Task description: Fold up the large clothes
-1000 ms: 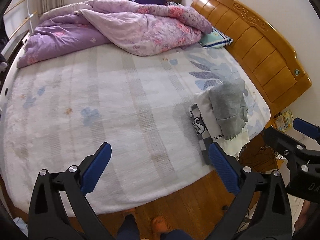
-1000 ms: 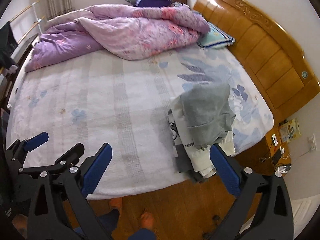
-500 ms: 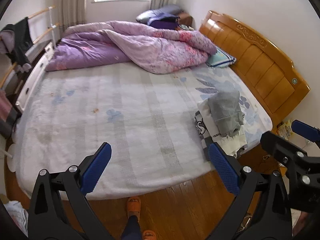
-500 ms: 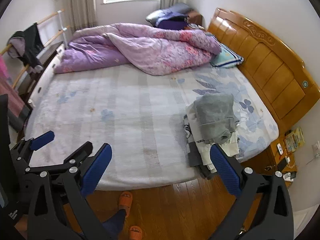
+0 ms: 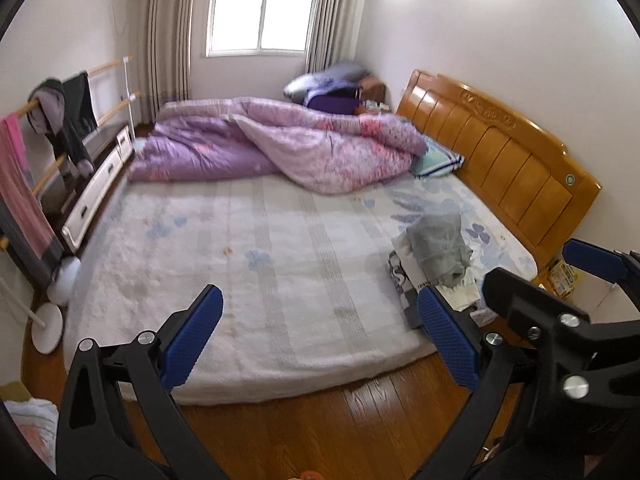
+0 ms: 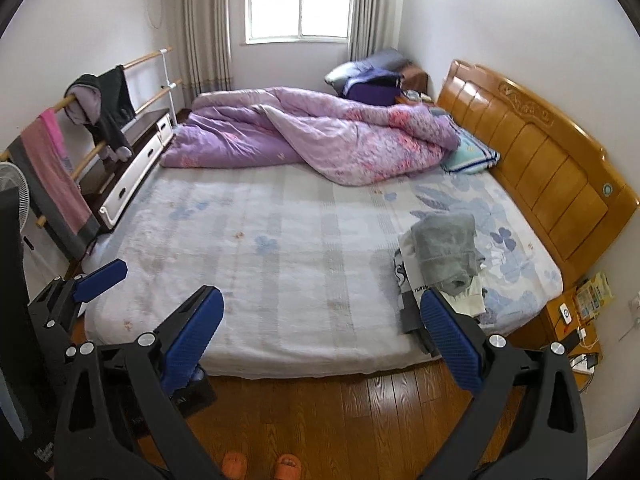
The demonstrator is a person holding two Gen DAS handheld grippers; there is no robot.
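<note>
A pile of folded clothes topped by a grey garment [image 5: 438,246] [image 6: 446,248] lies near the bed's right front corner, over white and dark pieces. My left gripper [image 5: 320,340] is open and empty, held above the wooden floor in front of the bed. My right gripper [image 6: 322,340] is open and empty too, back from the bed's front edge. Each gripper shows in the other's view: the right one at the right edge [image 5: 560,292], the left one at the left edge [image 6: 80,292].
The bed [image 6: 280,248] has a pale flowered sheet, a purple duvet [image 6: 312,136] bunched at the far side, and a wooden headboard [image 6: 552,160] on the right. A clothes rack [image 6: 80,120] and fan [image 5: 48,320] stand left. A nightstand [image 6: 572,320] stands right.
Both grippers have pulled back and tilted up from the bed. The window, walls and floor have come into view. Both stay open and empty.
</note>
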